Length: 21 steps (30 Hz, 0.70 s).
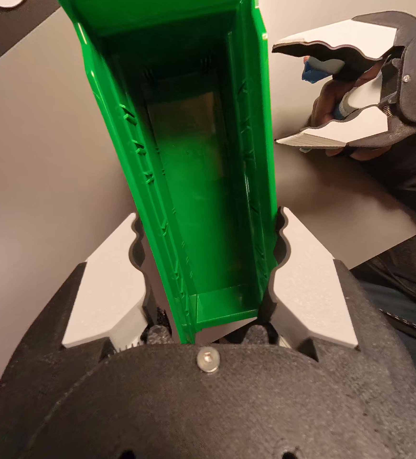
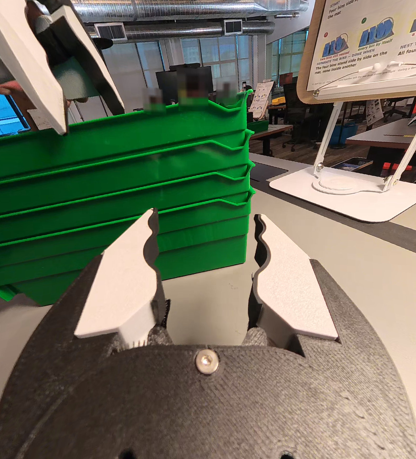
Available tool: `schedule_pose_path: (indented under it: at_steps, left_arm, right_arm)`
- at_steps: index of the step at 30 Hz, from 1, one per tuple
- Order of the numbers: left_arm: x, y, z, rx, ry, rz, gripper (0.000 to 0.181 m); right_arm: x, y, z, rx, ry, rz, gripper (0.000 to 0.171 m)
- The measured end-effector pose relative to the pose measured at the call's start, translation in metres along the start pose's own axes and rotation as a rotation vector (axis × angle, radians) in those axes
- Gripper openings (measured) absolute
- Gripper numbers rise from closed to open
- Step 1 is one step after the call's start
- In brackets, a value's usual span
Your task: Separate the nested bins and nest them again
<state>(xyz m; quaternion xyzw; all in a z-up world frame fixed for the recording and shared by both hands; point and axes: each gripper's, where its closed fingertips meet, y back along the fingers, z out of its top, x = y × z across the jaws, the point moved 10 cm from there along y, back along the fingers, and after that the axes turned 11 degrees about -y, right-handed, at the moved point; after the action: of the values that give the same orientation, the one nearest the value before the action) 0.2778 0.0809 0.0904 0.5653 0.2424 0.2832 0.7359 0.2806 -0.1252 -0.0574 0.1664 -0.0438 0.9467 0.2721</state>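
Left gripper [image 1: 209, 236] is seen straddling the near end of a long, narrow green plastic bin [image 1: 189, 161]; one finger is pressed against the bin's right wall, while a sliver of gap is seen beside the other, so a firm pinch cannot be confirmed. In the right wrist view the same gripper [image 2: 77, 104] is seen at the rim of the topmost bin. Four bins are seen nested as one green stack [image 2: 117, 198], which is tilted, its left end raised off the pale grey surface [image 2: 326, 285]. Right gripper [image 2: 204, 218] is held spread and empty, just beside the stack's lower side wall, not touching it. A white stand with an instruction board [image 2: 350, 191] is set on the surface to the right, well apart from the stack.
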Motion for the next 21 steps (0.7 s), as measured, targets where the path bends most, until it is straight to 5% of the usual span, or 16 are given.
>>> schedule_pose_path:
  at_steps: [21]
  left_arm:
    - [-0.015, -0.002, 0.0, 0.036, -0.099, 0.095, 0.113]
  right_arm:
    - [0.0, 0.0, 0.0, 0.002, -0.002, 0.002, 0.078]
